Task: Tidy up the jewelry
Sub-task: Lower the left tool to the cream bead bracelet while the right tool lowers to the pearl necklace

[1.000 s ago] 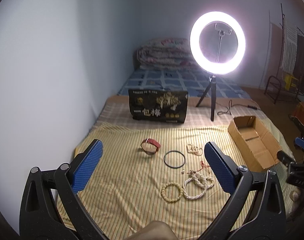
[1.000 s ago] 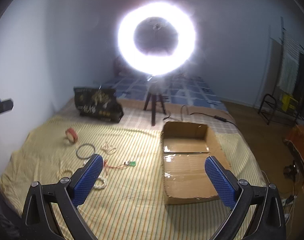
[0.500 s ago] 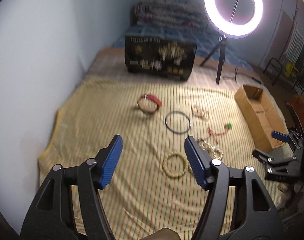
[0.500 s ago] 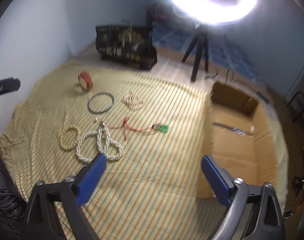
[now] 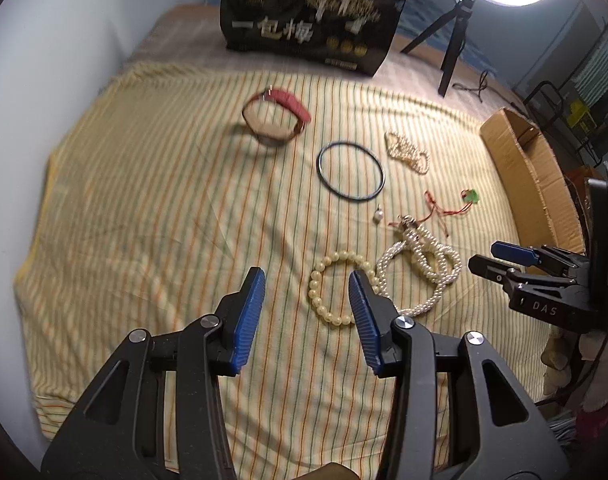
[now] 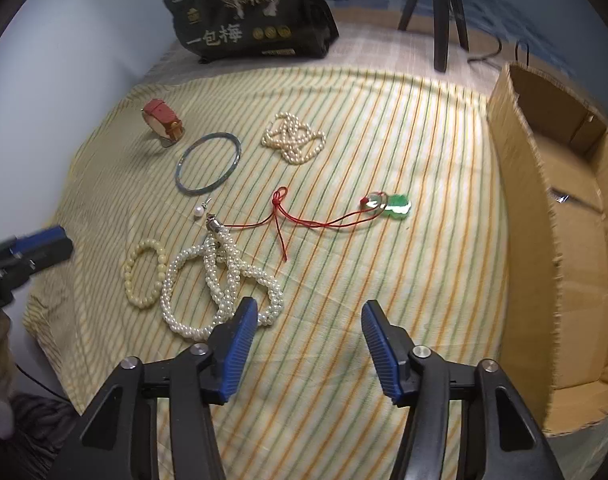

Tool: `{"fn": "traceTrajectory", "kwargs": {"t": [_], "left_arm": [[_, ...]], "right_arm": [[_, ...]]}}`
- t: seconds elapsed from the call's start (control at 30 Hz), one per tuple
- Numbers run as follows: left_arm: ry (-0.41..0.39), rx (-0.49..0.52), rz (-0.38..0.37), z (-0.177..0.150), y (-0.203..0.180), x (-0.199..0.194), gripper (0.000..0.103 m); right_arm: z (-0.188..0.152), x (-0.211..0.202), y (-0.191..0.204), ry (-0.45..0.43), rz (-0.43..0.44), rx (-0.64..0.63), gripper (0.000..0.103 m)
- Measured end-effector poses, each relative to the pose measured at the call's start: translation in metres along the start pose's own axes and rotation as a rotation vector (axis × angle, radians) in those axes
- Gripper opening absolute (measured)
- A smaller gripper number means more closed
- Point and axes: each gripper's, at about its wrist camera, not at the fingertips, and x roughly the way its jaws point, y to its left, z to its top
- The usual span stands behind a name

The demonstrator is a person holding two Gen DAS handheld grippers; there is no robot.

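Note:
Jewelry lies on a yellow striped cloth [image 5: 144, 200]. A cream bead bracelet [image 5: 323, 304] [image 6: 138, 276] lies just ahead of my open left gripper [image 5: 307, 284], its near side behind the right finger. A white pearl rope necklace [image 5: 423, 264] [image 6: 220, 280] lies beside it, by the left finger of my open, empty right gripper [image 6: 309, 312]. Farther off lie a dark bangle [image 5: 350, 171] [image 6: 208, 162], a red watch strap [image 5: 278, 120] [image 6: 162, 118], a small pearl cluster [image 5: 407, 152] [image 6: 294, 142], a loose pearl [image 6: 199, 211] and a green pendant on red cord [image 6: 397, 206].
An open cardboard box [image 6: 563, 240] [image 5: 523, 176] stands at the right edge of the cloth. A black printed bag [image 5: 311, 20] [image 6: 252, 20] stands at the back. A ring light on a tripod [image 5: 455, 40] stands behind. A pale wall runs along the left.
Both grippers have tilted down and come closer to the cloth and jewelry. The left gripper's fingers have narrowed and now sit by the cream bracelet. The right gripper's fingers have narrowed too.

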Motion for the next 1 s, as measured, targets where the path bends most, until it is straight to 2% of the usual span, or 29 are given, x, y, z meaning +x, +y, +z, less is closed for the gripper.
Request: {"fn": "traceTrajectory", "kwargs": {"t": [0.2, 0.27, 0.4, 0.6, 0.77, 1.0], "left_arm": [[0.087, -0.05, -0.031, 0.0, 0.007, 0.028, 0.03], [0.096, -0.056, -0.024, 0.001, 0.009, 0.034, 0.029], [0.11, -0.066, -0.023, 0.002, 0.011, 0.045, 0.02], [0.116, -0.031, -0.042, 0.003, 0.0, 0.05, 0.019], [0.134, -0.014, -0.011, 0.006, -0.007, 0.061, 0.014], [0.158, -0.015, 0.004, 0.005, -0.005, 0.071, 0.014]], "right_arm": [[0.002, 0.011, 0.002, 0.034, 0.025, 0.022, 0.043], [0.003, 0.013, 0.0, 0.037, 0.033, 0.034, 0.041], [0.005, 0.016, 0.001, 0.04, 0.035, 0.038, 0.038], [0.007, 0.021, 0.004, 0.043, 0.027, 0.028, 0.036], [0.008, 0.024, 0.005, 0.044, 0.023, 0.025, 0.034], [0.01, 0.027, 0.007, 0.048, 0.021, 0.022, 0.033]]}}
